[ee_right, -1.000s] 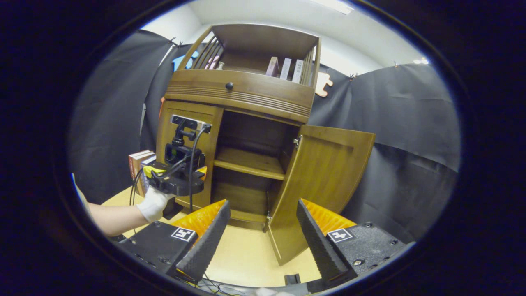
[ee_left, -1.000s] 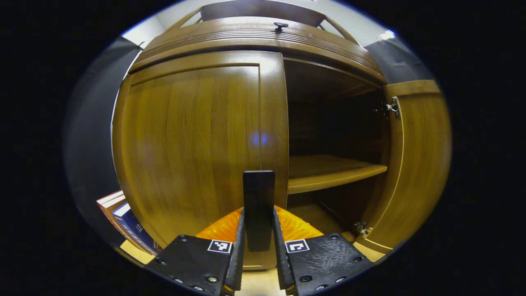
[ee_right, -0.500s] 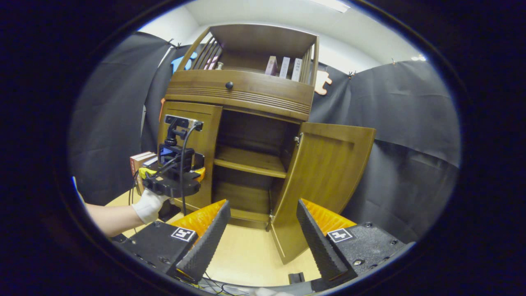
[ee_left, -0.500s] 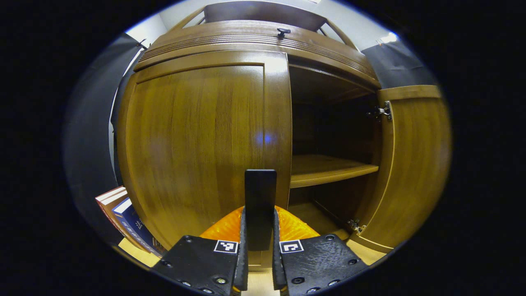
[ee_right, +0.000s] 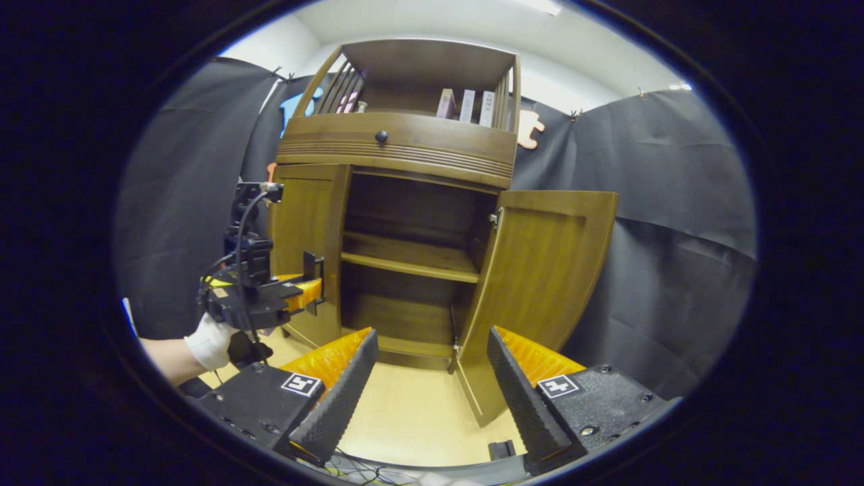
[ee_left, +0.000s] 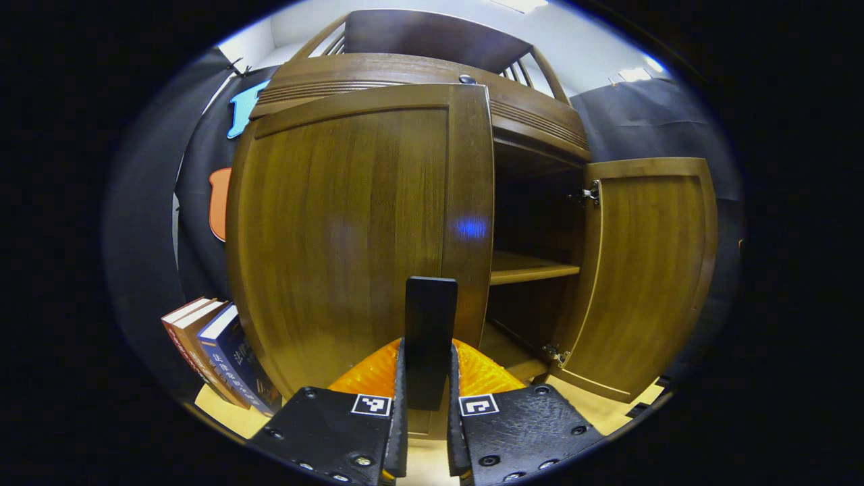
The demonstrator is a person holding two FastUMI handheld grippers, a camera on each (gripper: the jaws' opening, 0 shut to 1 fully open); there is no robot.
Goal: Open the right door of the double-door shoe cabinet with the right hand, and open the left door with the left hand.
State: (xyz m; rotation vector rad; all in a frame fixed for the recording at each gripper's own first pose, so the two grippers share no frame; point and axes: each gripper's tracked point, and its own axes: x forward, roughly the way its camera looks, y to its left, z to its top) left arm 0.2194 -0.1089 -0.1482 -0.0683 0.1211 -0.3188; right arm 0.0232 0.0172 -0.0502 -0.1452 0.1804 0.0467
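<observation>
Left gripper (ee_left: pixel 426 405) pinching left door (ee_left: pixel 351 223) handle (ee_left: pixel 430 337) — door ajar; right gripper (ee_right: pixel 432 378) spread (right door (ee_right: pixel 540 283) open).

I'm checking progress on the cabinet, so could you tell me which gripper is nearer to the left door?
Left. The left gripper is shut on the handle of the left door. The right gripper hangs open, back from the cabinet, facing the shelves.
</observation>
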